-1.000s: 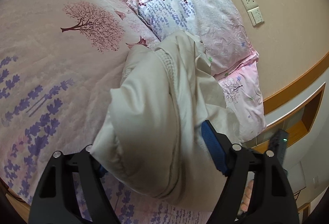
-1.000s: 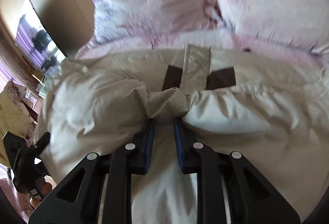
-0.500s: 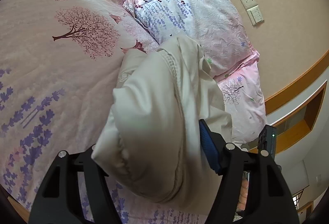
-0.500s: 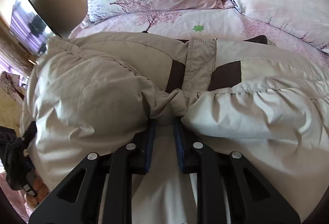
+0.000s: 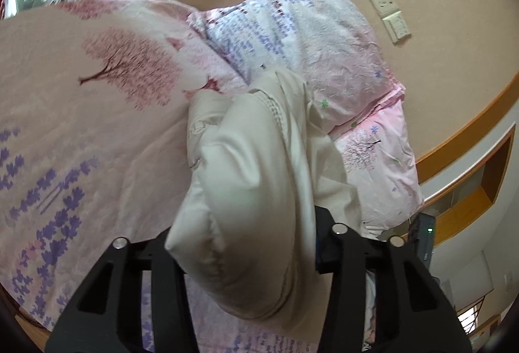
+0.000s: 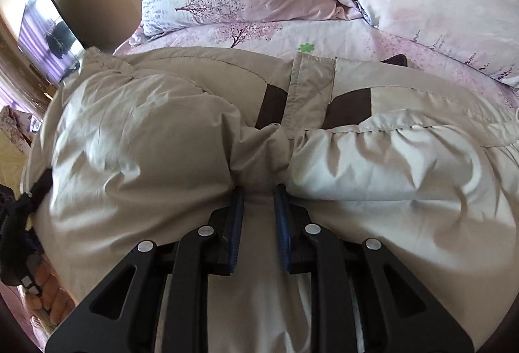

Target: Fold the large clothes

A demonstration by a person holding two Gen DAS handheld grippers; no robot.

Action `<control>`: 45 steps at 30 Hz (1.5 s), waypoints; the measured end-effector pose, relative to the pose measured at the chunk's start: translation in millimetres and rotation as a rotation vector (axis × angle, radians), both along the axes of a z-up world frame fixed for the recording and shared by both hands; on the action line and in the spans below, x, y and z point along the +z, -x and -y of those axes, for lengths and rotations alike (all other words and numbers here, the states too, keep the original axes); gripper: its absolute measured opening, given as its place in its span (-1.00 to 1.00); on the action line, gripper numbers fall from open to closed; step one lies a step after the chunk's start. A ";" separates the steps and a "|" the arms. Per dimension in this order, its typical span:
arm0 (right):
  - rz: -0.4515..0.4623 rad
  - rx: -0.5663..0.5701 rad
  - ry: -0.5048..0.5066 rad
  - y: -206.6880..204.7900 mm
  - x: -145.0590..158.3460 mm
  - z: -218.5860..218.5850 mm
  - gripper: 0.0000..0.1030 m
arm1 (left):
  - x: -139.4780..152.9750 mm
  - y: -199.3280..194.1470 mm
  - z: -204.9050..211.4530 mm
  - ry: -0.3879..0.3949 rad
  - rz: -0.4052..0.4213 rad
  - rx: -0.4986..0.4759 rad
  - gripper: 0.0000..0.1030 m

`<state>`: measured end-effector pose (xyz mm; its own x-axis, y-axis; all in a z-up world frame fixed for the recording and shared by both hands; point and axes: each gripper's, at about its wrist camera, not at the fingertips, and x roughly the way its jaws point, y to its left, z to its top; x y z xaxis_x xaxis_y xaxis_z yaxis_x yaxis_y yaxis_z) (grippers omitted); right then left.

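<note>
Risk: the padded jacket (image 6: 162,142) is bulky and slick, so a bite that takes only the outer shell can slip once the fold is carried over. The left gripper (image 5: 249,252) has just been closing, with a thick roll of jacket between its jaws; both tips are hidden by the fabric, so whether the pads press on it cannot be told. If that bite is shallow, the left end would drop and the fold would skew. A second risk is dragging the bed cover (image 5: 81,132) or snagging the pillow (image 5: 308,38) during the carry.

The right gripper (image 6: 258,191) is nearly closed and pinches a gathered fold of jacket between its blue pads.

Position: in the right wrist view the jacket lies across the bed from 9 to 3 o'clock of the gripper, the pinch at 12 o'clock. In the left wrist view the jacket rises from the gripper toward 12 o'clock, the pillow beyond at 1 o'clock.
</note>
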<state>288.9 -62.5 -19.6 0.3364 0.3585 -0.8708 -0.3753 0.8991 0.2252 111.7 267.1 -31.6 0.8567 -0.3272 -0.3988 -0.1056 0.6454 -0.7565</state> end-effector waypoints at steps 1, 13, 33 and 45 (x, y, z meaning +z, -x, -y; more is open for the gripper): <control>-0.004 0.001 -0.002 -0.9 -0.7 0.4 -0.59 | 3.9 -0.4 1.9 -0.014 0.008 -0.003 -0.17; 0.011 0.000 -0.098 12.4 20.6 31.3 -0.60 | 78.1 1.2 61.7 -0.169 0.249 -0.152 -0.27; -0.009 -0.015 -0.170 11.2 11.2 84.8 -0.59 | 131.5 5.6 191.7 -0.350 0.432 -0.380 -0.22; 0.158 -0.362 -0.081 61.4 22.4 228.7 -0.51 | 133.6 -4.3 268.1 -0.366 0.457 -0.522 -0.19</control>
<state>227.5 -291.3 2.8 0.5809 0.2576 -0.7721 -0.0728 0.9612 0.2659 115.9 -0.9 102.0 0.7332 -0.6486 -0.2040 0.5507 0.7425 -0.3814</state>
